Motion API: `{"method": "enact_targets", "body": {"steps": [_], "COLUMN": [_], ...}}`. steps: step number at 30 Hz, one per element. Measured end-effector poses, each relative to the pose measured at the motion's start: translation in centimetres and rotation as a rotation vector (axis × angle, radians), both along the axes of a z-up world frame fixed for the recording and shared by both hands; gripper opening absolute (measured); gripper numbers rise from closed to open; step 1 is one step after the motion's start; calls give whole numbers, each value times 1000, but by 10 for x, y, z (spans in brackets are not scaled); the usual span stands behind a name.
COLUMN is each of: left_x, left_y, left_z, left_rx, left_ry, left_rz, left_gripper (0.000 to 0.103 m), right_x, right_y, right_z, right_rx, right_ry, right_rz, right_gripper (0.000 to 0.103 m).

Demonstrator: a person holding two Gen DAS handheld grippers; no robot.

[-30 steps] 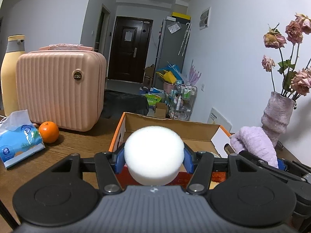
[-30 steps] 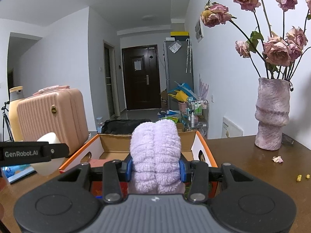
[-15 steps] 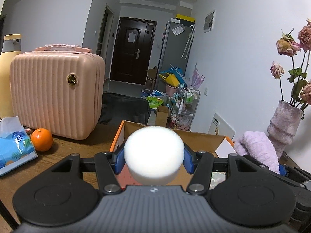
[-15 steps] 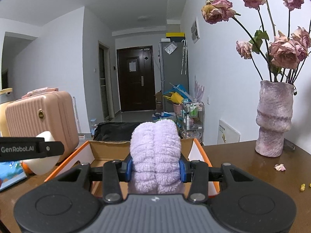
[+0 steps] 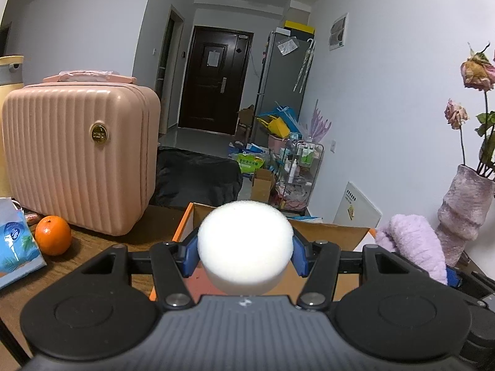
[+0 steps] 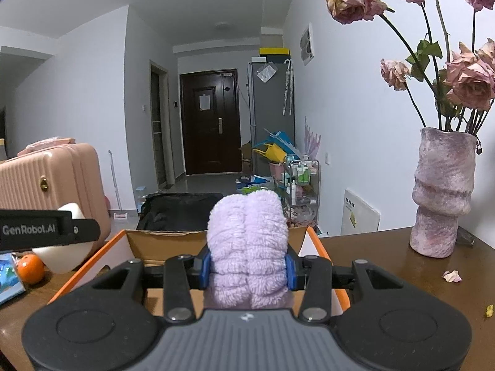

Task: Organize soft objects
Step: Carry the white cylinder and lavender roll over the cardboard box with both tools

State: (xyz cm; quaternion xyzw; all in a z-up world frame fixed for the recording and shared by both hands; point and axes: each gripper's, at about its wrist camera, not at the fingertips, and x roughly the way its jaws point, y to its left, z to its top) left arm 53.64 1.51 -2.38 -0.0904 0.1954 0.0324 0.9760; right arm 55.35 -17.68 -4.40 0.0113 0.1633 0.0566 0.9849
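Observation:
My left gripper (image 5: pixel 245 255) is shut on a round white sponge (image 5: pixel 245 244) and holds it above the near edge of an open orange cardboard box (image 5: pixel 328 235). My right gripper (image 6: pixel 246 267) is shut on a folded lilac fluffy towel (image 6: pixel 247 247) and holds it over the same box (image 6: pixel 123 241). The towel also shows at the right of the left wrist view (image 5: pixel 414 247). The sponge and the left gripper show at the left of the right wrist view (image 6: pixel 62 253). The box floor is mostly hidden behind both grippers.
A pink ribbed suitcase (image 5: pixel 77 160) stands at the back left of the wooden table (image 6: pixel 386 266), with an orange (image 5: pixel 52 239) and a blue tissue pack (image 5: pixel 15 247) in front. A pink vase of dried roses (image 6: pixel 442 191) stands at the right, with fallen petals (image 6: pixel 451 276) nearby.
Both grippers have risen and drawn back a little, so the box sits lower and farther in both views. Each grip is unchanged.

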Motion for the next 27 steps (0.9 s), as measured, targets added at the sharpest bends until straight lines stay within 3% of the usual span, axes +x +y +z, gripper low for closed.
{"method": "enact_targets", "body": {"steps": [15,27], "left_x": [47,55], "left_y": [-4,-7], "left_z": [-19,-33], "left_rx": [36,95], "left_ry": [77,116], "left_rz": [10,29], "left_gripper": [58,58], "right_x": [39,46], "right_y": [1,6], "right_z": [-6,-21], "right_rx": [-34,-79], "right_ry": [56,107], "right_rz": [-26,-14], "right_gripper": [42,43]}}
